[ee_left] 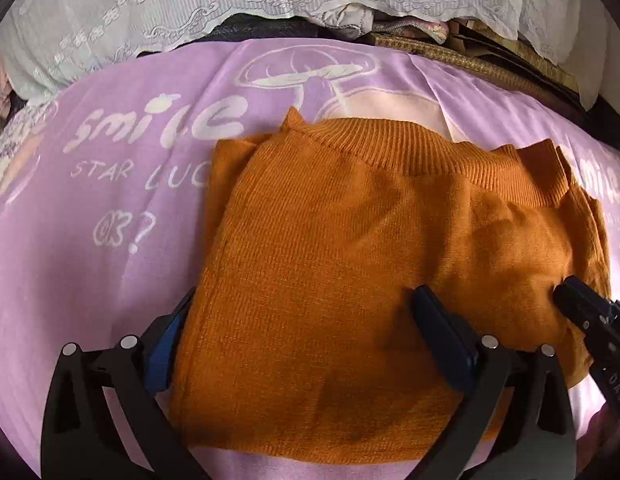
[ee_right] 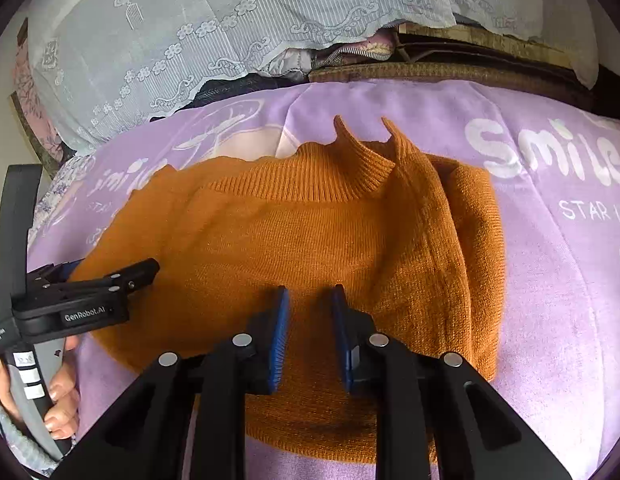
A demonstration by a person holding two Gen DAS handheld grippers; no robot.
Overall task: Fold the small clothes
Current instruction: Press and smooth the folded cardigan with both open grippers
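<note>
Both claws hung over the sweater [ee_left: 349,248]: the left claw [ee_left: 306,320] stood wide, its fingers straddling the near left part, nothing gripped; the right claw [ee_right: 310,320] stood narrowly parted above the near middle, pinching nothing. Folded, the sweater lay on a lilac blanket [ee_left: 110,260], collar toward a lace cloth [ee_right: 190,20].

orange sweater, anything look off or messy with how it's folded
Mostly neat, but the orange knit sweater has its ribbed collar sticking up in two points at the far edge, and a sleeve fold bulges along its right side on the purple printed blanket.
</note>
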